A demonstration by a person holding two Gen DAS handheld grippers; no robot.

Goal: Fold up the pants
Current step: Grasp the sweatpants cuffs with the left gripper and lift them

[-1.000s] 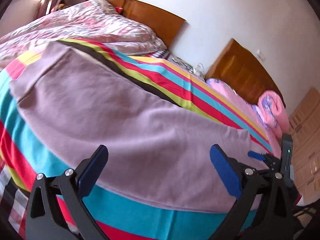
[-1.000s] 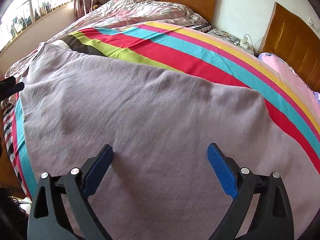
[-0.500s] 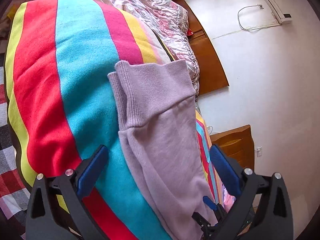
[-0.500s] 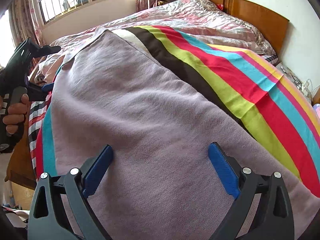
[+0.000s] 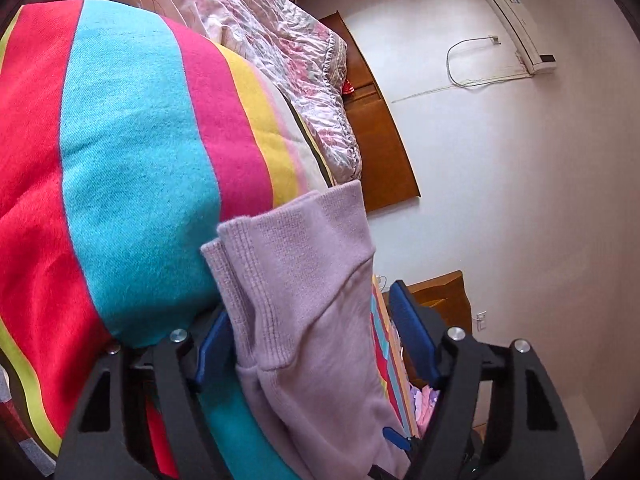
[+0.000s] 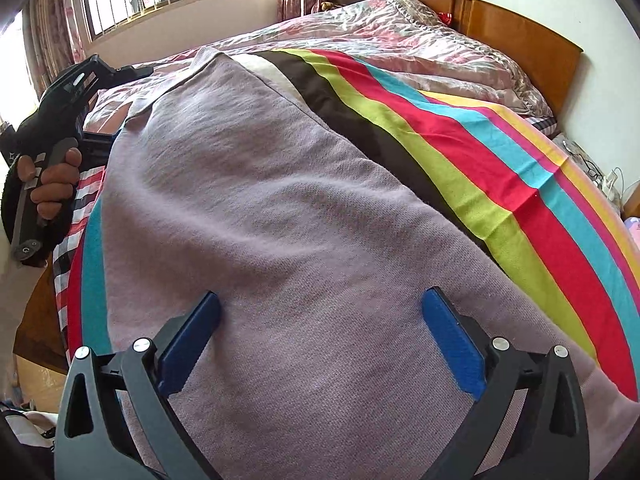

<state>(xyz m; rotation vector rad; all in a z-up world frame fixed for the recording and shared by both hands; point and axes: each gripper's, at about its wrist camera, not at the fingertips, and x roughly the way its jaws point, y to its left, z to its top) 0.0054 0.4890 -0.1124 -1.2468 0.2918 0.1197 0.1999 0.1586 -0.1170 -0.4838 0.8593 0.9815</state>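
Stage: early, no cross-fold visible | lilac knit pants (image 6: 280, 220) flat on striped bed blanket (image 6: 500, 168) | left tool (image 5: 316, 340) closing around cuffs (image 5: 288, 248), not pinching | right tool (image 6: 320, 332) spread, empty.

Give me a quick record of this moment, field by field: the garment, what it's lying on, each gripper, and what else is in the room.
garment: lilac knit pants, laid flat
cuff: ribbed cuffs lie between the left gripper's pads
surface: striped blanket on a bed
left gripper: jaws have just been closing; one pad at the cuff, the other still clear
right gripper: open above the pants, nothing held
bedding: floral quilt by the wooden headboard
wall: air conditioner
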